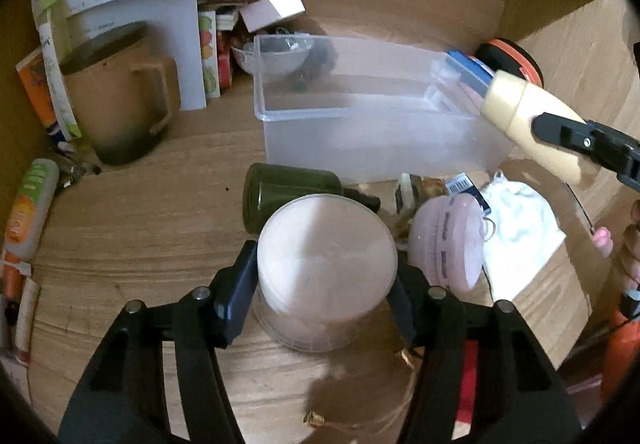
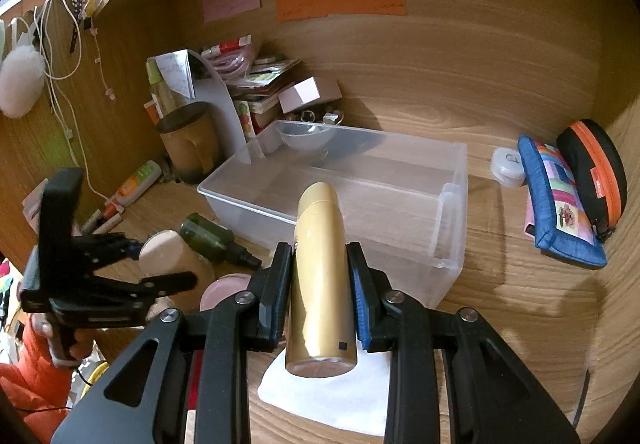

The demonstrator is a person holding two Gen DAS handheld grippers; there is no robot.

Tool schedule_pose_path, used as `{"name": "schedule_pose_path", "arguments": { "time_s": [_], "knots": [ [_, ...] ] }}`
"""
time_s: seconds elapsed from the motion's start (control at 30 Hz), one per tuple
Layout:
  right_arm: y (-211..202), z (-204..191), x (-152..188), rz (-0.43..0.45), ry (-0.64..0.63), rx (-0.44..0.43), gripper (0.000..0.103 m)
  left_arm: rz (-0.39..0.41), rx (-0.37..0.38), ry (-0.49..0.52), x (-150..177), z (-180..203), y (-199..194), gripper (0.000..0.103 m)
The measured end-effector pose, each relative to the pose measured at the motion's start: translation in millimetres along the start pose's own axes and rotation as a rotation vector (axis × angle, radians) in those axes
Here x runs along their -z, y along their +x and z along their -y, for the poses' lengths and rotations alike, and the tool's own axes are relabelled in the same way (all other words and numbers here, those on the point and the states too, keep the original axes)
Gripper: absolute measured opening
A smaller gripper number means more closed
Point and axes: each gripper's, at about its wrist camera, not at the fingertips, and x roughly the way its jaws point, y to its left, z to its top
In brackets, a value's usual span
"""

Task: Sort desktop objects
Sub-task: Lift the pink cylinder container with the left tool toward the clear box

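Observation:
My left gripper [image 1: 320, 292] is shut on a clear round jar with a pink lid [image 1: 326, 264], held just above the desk in front of the clear plastic bin [image 1: 360, 116]. My right gripper [image 2: 320, 284] is shut on a gold bottle [image 2: 320, 276], held near the bin's [image 2: 452, 204] front wall, cap pointing toward it. In the left wrist view the gold bottle [image 1: 532, 116] hangs at the bin's right end. The bin looks empty. The left gripper [image 2: 160, 264] with the jar [image 2: 176, 252] shows at the left of the right wrist view.
A dark green bottle [image 1: 288, 188] lies in front of the bin, with a pink round case [image 1: 448, 244] and a white cloth [image 1: 520, 228] to its right. A brown mug [image 1: 116, 96], books and a glass bowl [image 1: 276, 52] stand behind. A blue pouch [image 2: 560, 200] and a black-orange case [image 2: 592, 168] stand right.

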Motion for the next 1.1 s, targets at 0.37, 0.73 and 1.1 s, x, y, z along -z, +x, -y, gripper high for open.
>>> {"name": "schedule_pose_path", "arguments": {
  "time_s": [0.37,0.73,1.1],
  "knots": [
    [-5,8,-5,0.011,0.030,0.002,0.025,0.037,0.027,-0.097,-6,-19,-18,0.056],
    [-12,15,-16,0.052,0.045,-0.004,0.025,0.145,0.009,-0.078,-53,-23,-59,0.056],
    [-2,30,-36,0.081,0.072,-0.011,0.025,0.157,0.054,-0.070,-104,-14,-49,0.056]
  ]
}}
